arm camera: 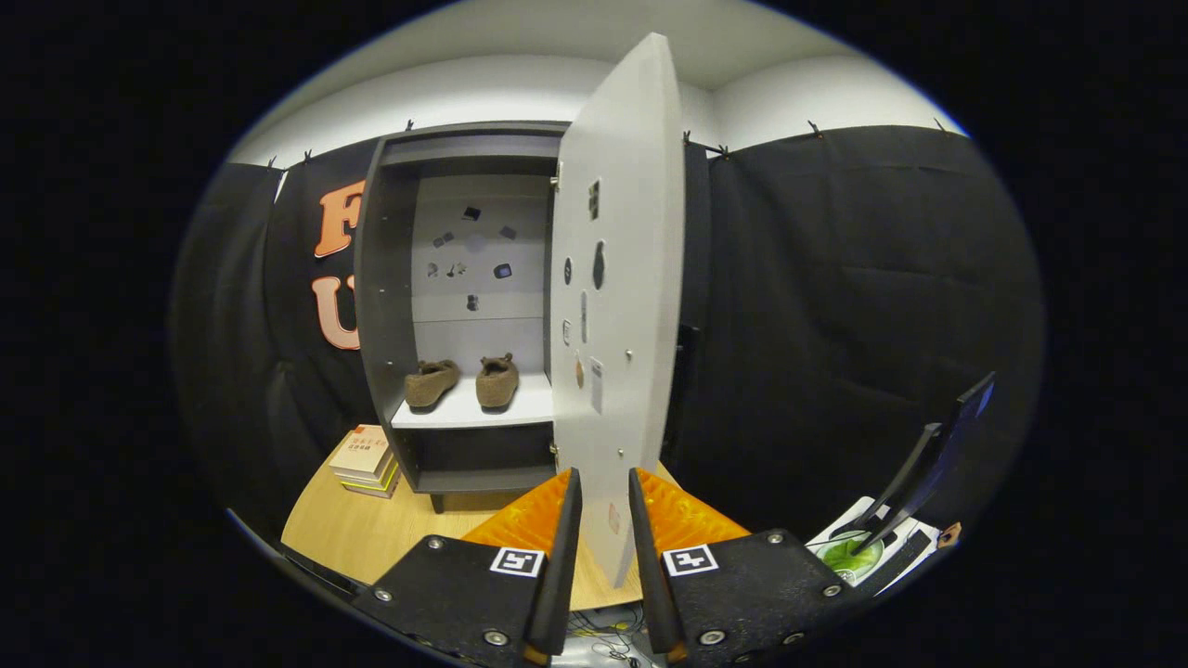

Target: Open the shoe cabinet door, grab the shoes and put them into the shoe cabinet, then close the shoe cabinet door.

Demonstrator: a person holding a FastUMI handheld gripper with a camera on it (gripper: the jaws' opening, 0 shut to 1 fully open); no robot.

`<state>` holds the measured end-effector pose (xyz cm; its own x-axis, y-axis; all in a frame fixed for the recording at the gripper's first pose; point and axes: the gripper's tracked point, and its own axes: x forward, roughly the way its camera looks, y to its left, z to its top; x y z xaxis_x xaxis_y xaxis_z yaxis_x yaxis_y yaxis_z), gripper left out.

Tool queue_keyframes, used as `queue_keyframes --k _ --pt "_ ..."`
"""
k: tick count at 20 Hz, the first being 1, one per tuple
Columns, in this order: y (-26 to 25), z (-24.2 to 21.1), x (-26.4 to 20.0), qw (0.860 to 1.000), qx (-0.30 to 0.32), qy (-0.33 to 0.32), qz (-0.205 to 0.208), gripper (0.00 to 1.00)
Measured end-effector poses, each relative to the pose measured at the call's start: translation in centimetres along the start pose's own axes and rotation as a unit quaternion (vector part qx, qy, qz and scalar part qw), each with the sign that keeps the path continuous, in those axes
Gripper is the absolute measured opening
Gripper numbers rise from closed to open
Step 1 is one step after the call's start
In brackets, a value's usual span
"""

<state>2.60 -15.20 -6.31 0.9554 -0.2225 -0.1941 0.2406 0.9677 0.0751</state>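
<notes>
The dark shoe cabinet stands on the wooden table with its white door swung wide toward me. A pair of brown shoes rests side by side on the white shelf inside. My gripper is at the door's lower free corner. The door panel runs between the two orange-backed fingers, which close against its two faces.
A stack of books lies on the table left of the cabinet's foot. To the right, a dark tilted stand rises over a white card with a green disc. Small stickers dot the cabinet's back wall and the door.
</notes>
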Motion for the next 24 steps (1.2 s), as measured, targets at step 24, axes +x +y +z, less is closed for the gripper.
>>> queue_keyframes --k 24 --pt "-4.6 -2.1 10.0 0.991 0.055 0.005 0.12 0.55"
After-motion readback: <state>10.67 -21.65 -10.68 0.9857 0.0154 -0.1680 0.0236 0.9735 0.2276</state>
